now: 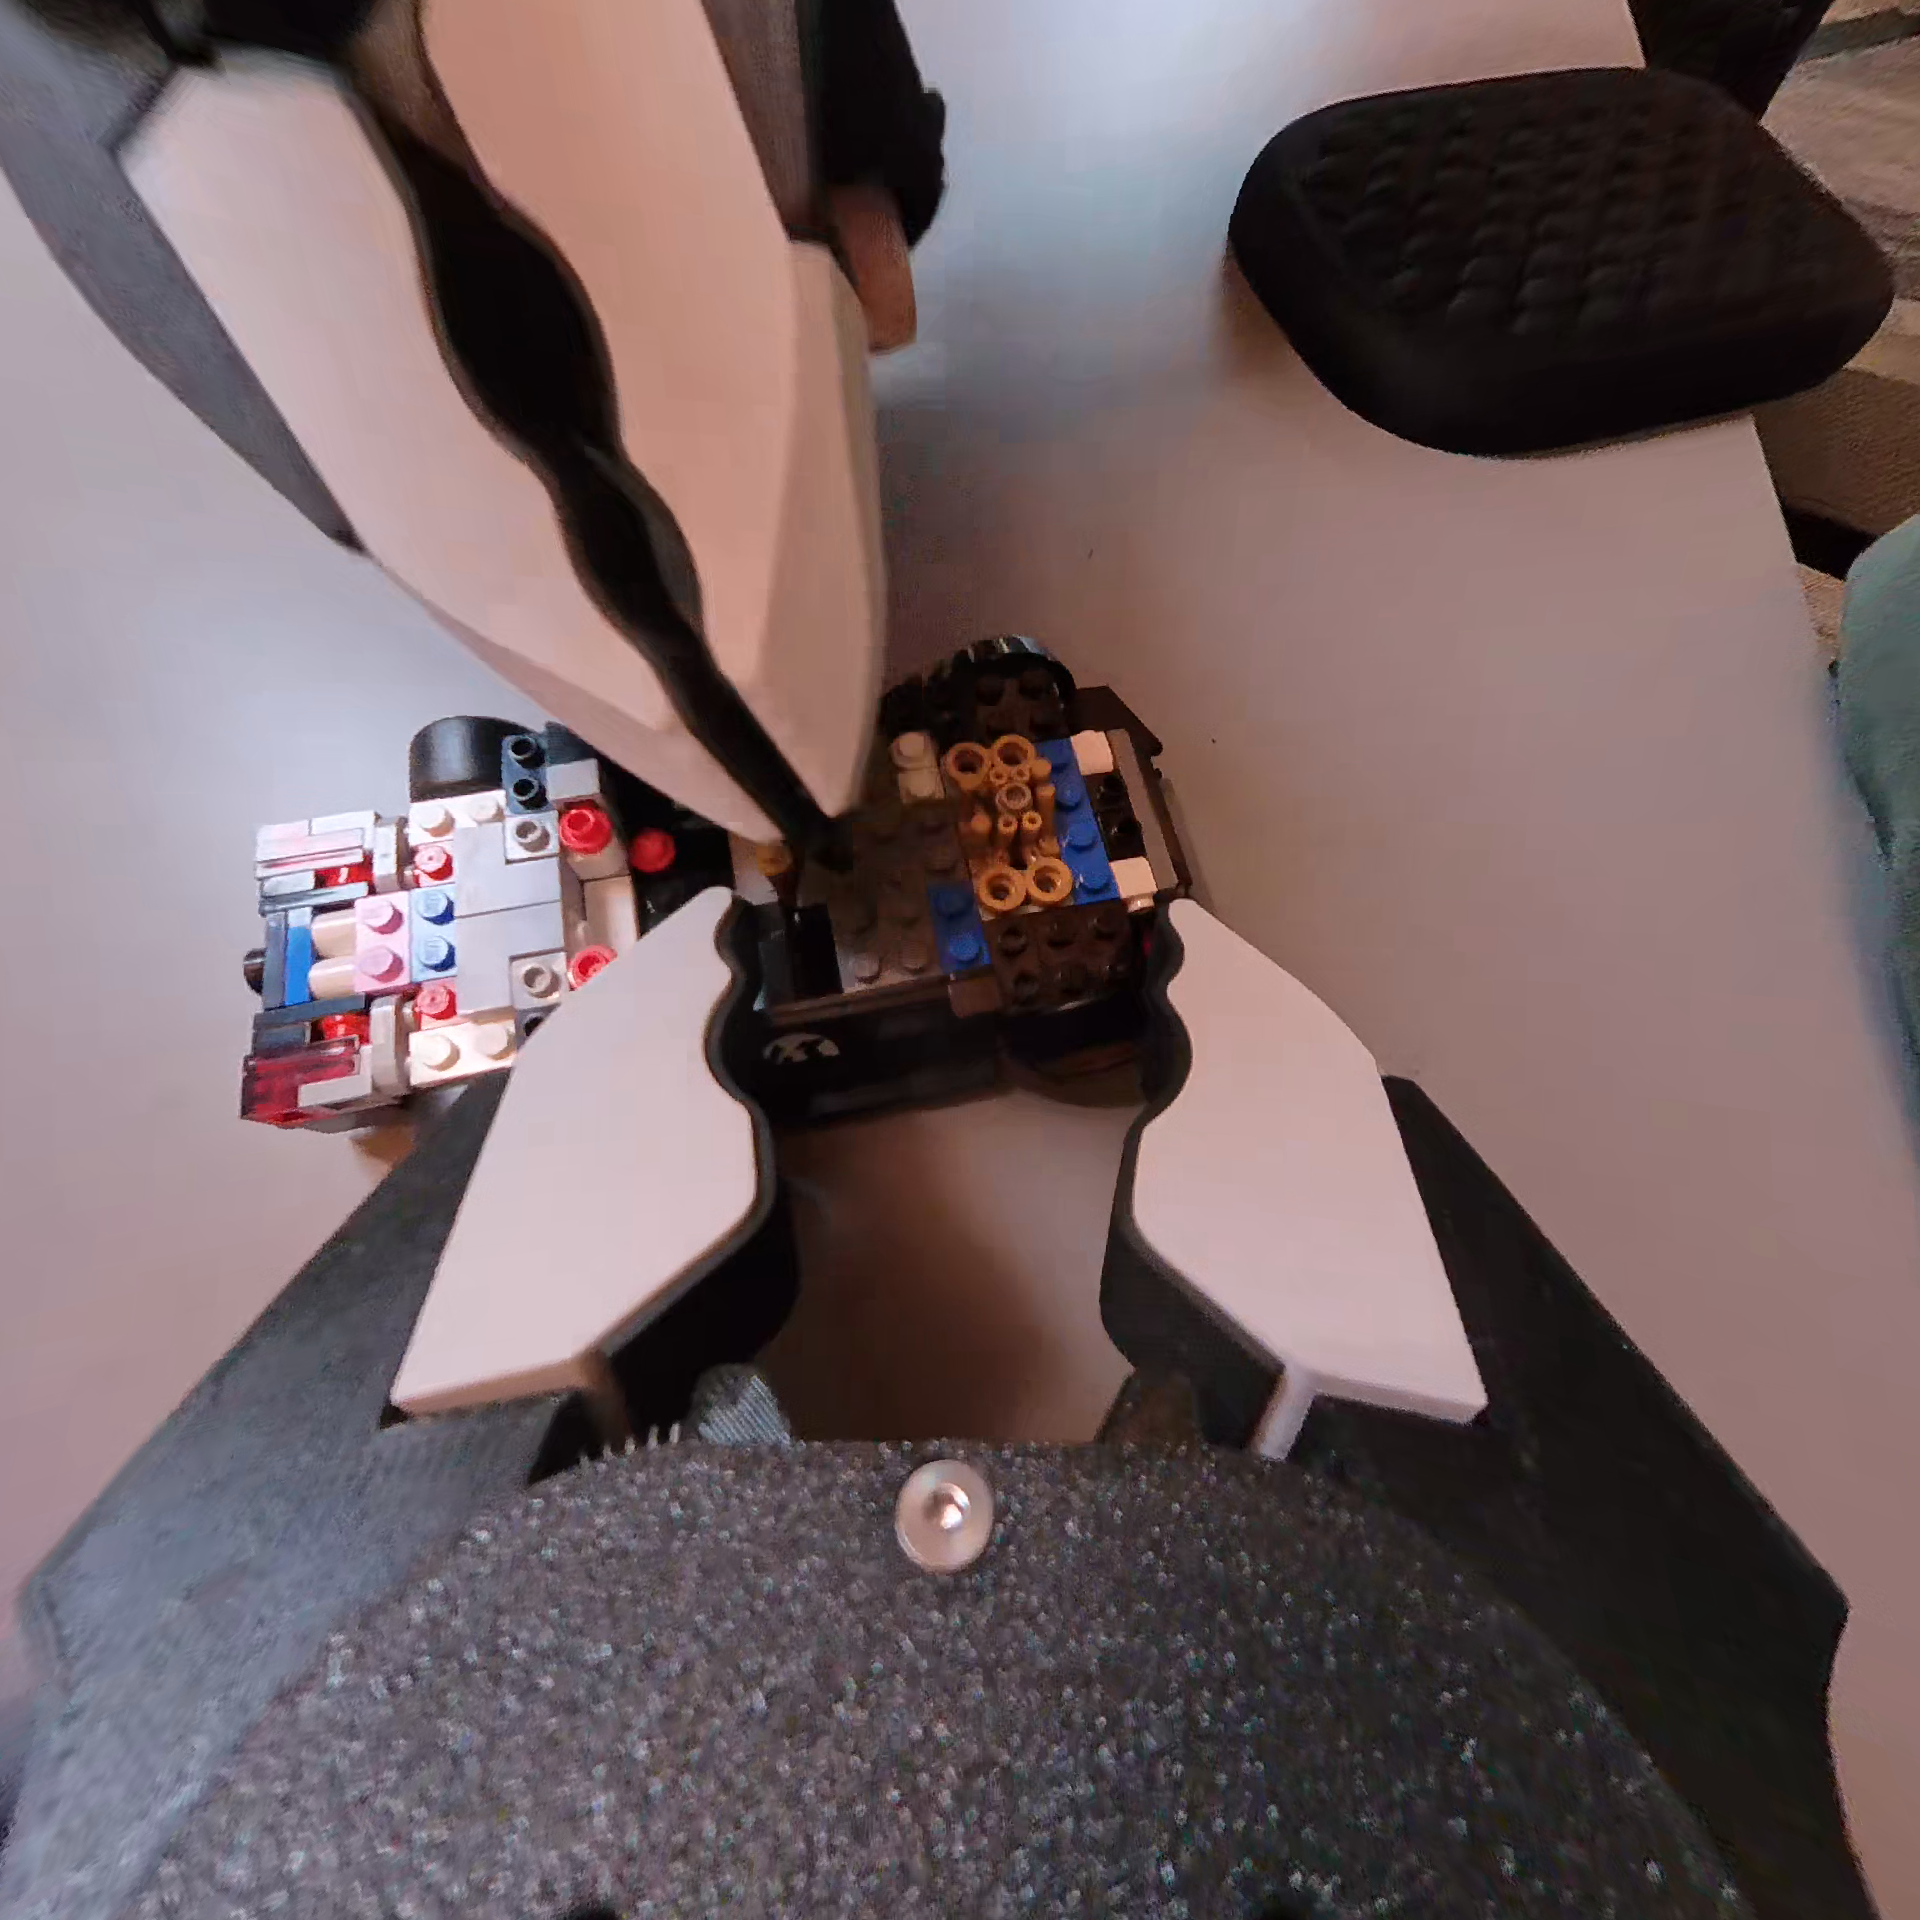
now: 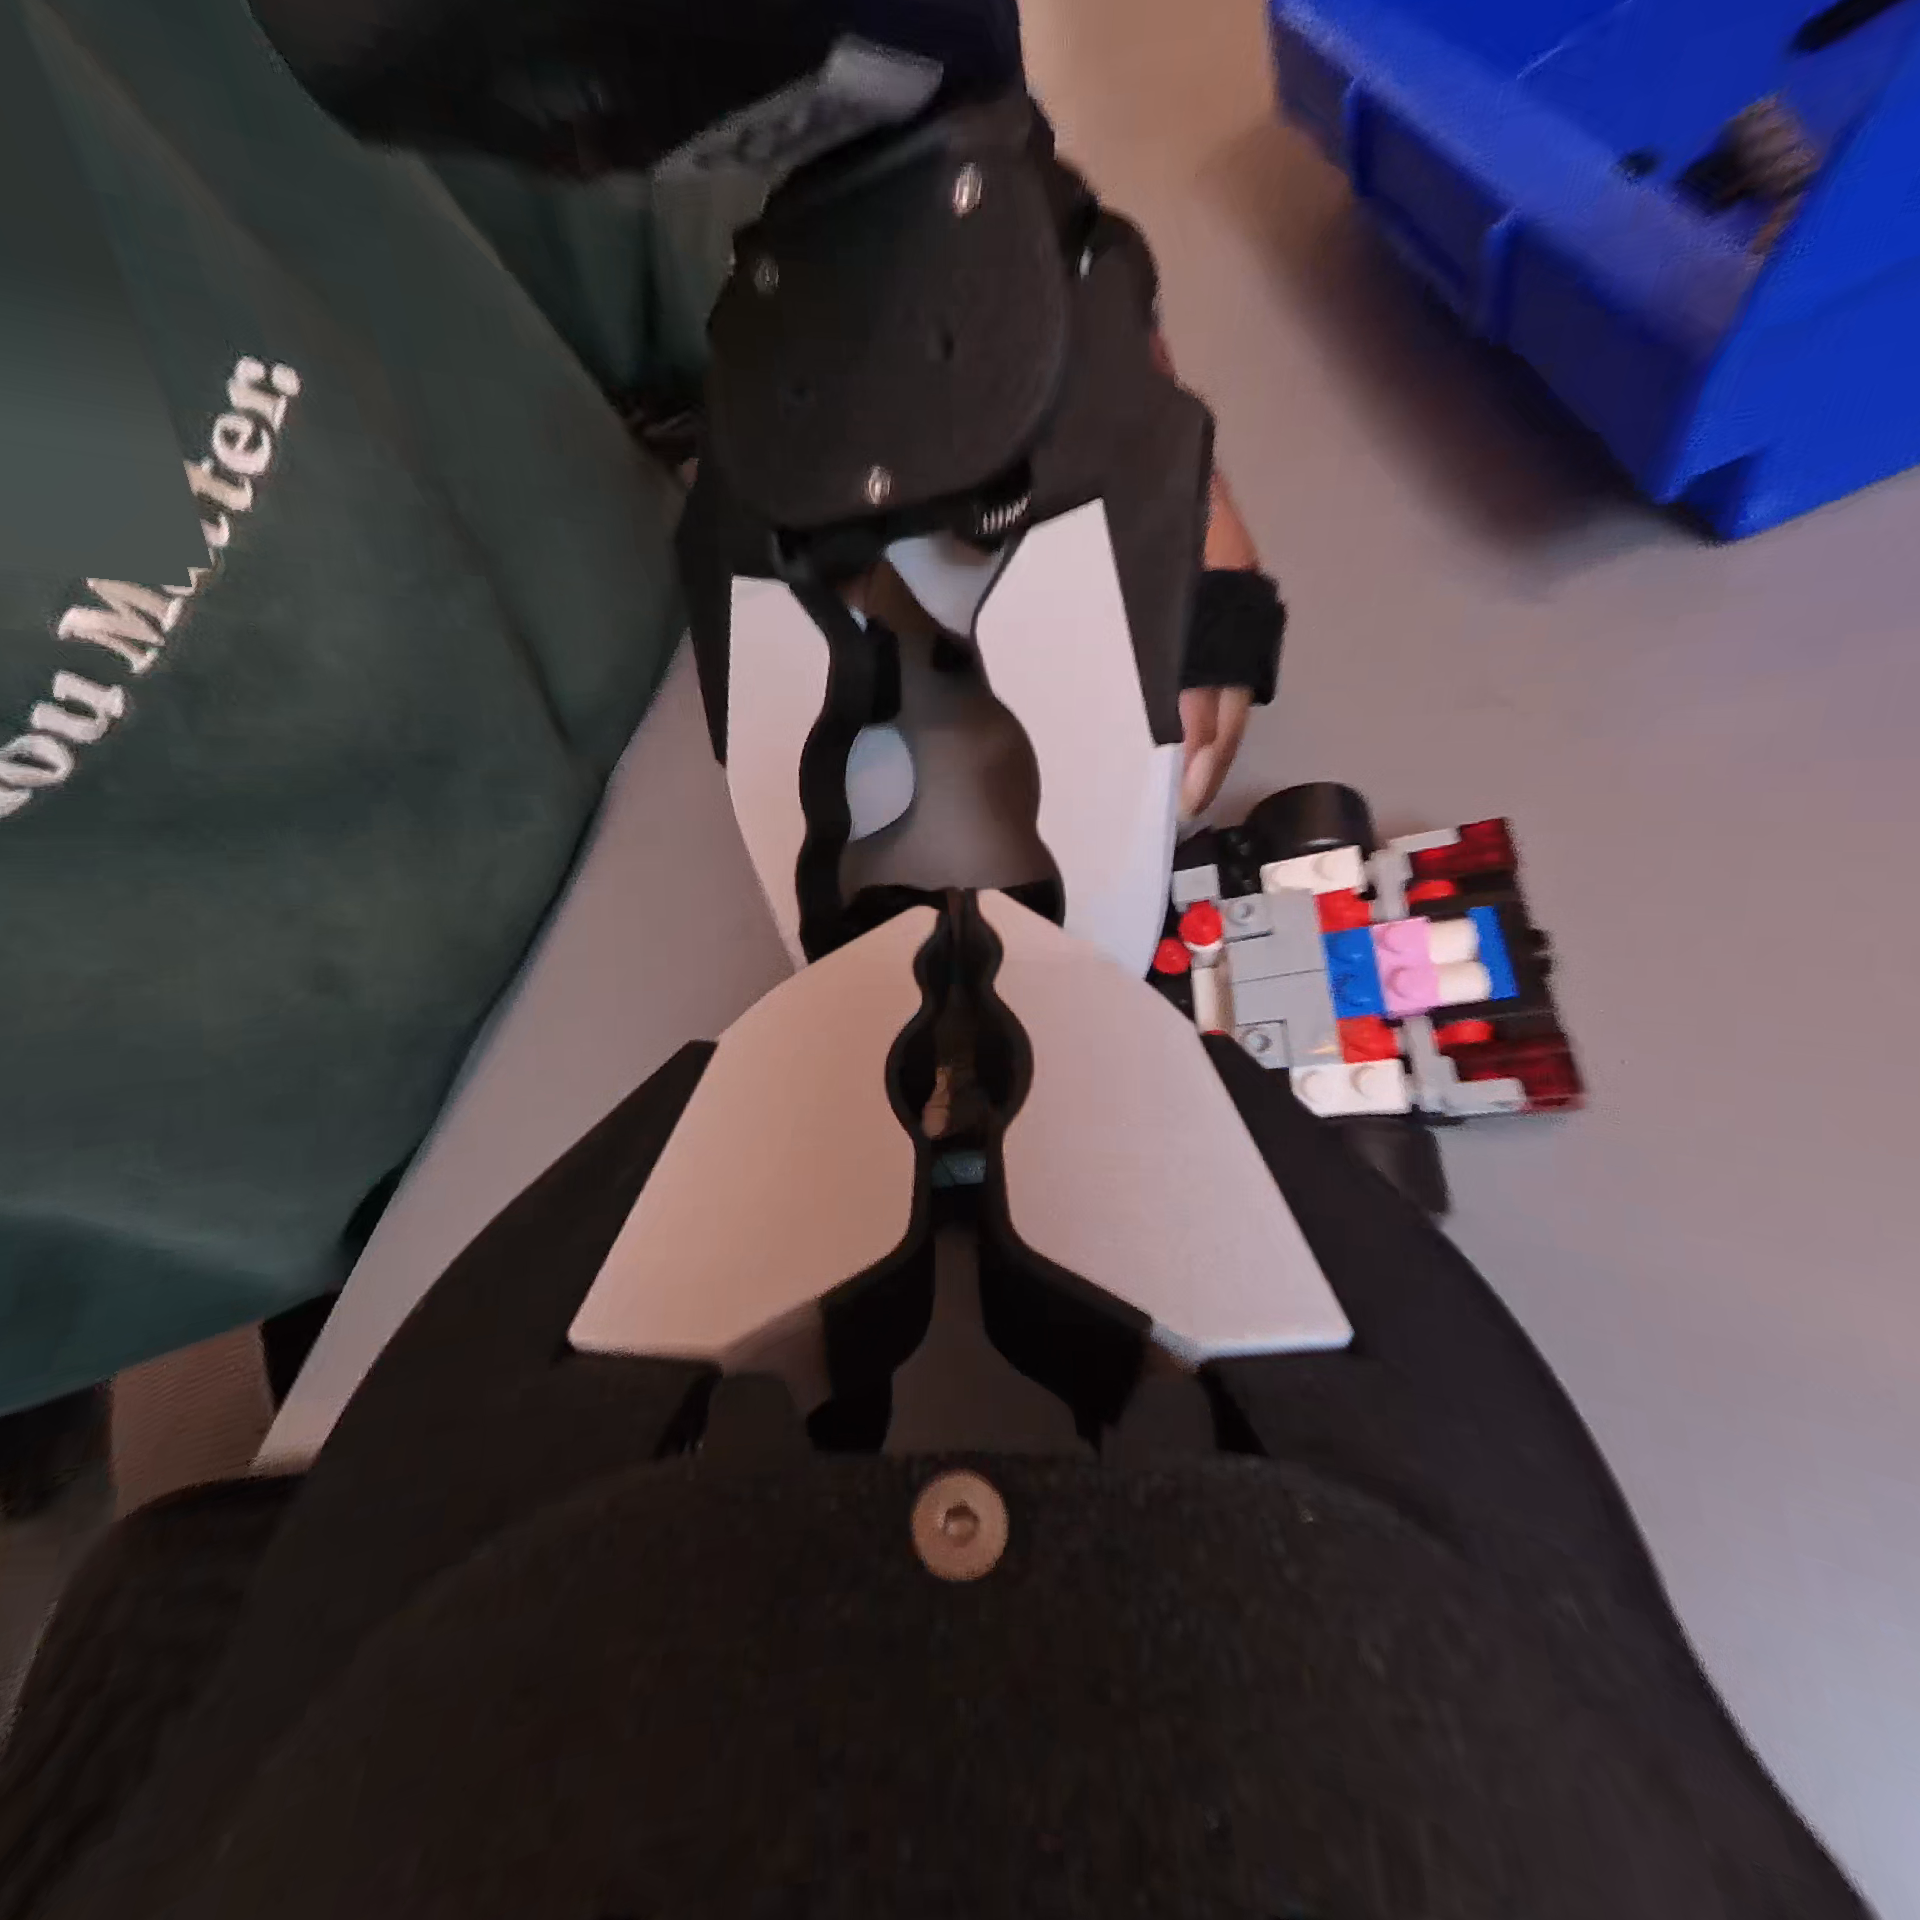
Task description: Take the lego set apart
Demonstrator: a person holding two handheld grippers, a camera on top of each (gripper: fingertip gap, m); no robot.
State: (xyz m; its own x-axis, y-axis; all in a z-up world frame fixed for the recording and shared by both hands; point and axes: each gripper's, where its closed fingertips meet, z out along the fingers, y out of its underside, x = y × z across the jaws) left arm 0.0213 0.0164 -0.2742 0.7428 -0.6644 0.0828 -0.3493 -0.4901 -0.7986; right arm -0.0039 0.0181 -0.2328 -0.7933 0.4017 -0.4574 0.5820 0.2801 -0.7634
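1. The left gripper [image 1: 940, 914] is clamping the black lego chunk [image 1: 977, 883] from both sides, its two pale fingers [image 1: 623, 1122] pressing against the chunk's ends, so the chunk's long axis is running across from one finger to the other.
2. The chunk is sitting with its studded top facing up toward the left wrist camera, showing tan round pieces [image 1: 1013, 821] and blue plates [image 1: 1075, 821] on that top; a black wheel [image 1: 1003, 655] is showing at its far side.
3. The right gripper [image 1: 805, 826] is reaching down from the far left, fingers drawn together, with the tips touching the chunk's top near its left end; whether they are pinching a small piece cannot be told.
4. In the right wrist view the right gripper [image 2: 958, 914] is meeting the left gripper [image 2: 935, 873] tip to tip, hiding the chunk.
5. The white, red and blue lego section [image 1: 436, 925] is lying flat on the grey tabletop [image 1: 1403, 727], just beside the left finger, apart from the chunk.
6. A black chair seat [image 1: 1558, 260] is standing at the tabletop's far right edge.
7. A blue bin [image 2: 1621, 239] is sitting toward the far side of the tabletop in the right wrist view, well apart from the lego.
8. A person's green sweatshirt [image 2: 260, 623] is filling the near edge.
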